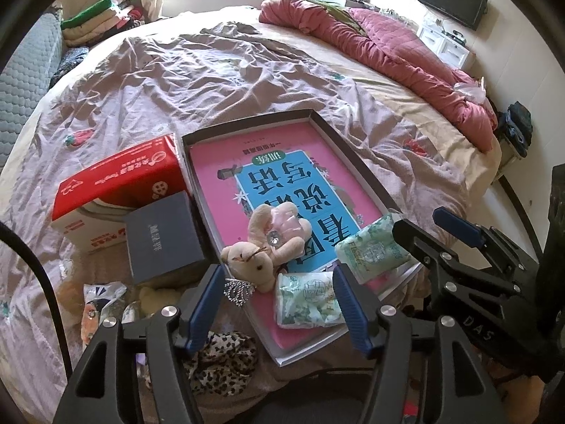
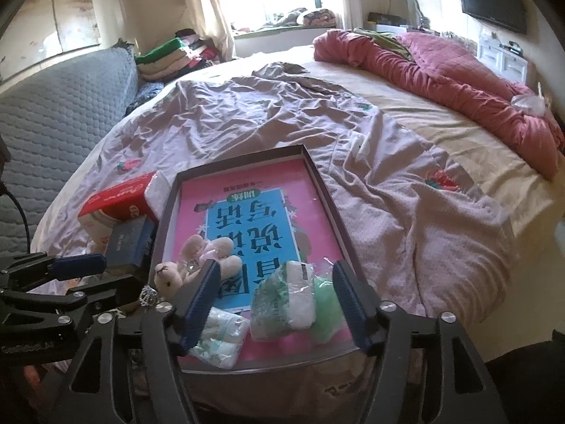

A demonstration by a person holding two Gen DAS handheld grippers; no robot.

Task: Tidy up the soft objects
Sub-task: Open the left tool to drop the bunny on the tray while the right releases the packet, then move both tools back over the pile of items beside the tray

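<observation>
A shallow grey box lid (image 1: pixel 319 120) (image 2: pixel 317 173) lies on the bed with a pink and blue book (image 1: pixel 282 176) (image 2: pixel 247 219) in it. On the book lie a beige plush rabbit (image 1: pixel 265 243) (image 2: pixel 197 261) and two green tissue packs (image 1: pixel 307 298) (image 1: pixel 370 247). In the right wrist view the packs (image 2: pixel 282 300) (image 2: pixel 220 337) lie between the fingers, with a green soft thing (image 2: pixel 326 309) beside them. My left gripper (image 1: pixel 279 304) is open over the rabbit and near pack. My right gripper (image 2: pixel 275 304) is open and holds nothing.
A red and white box (image 1: pixel 116 183) and a dark grey box (image 1: pixel 162 236) stand left of the lid. A leopard-print cloth (image 1: pixel 222 357) and small packets (image 1: pixel 102 300) lie near the bed edge. A red quilt (image 1: pixel 388 53) lies at the far right, folded clothes (image 1: pixel 102 17) at the far left.
</observation>
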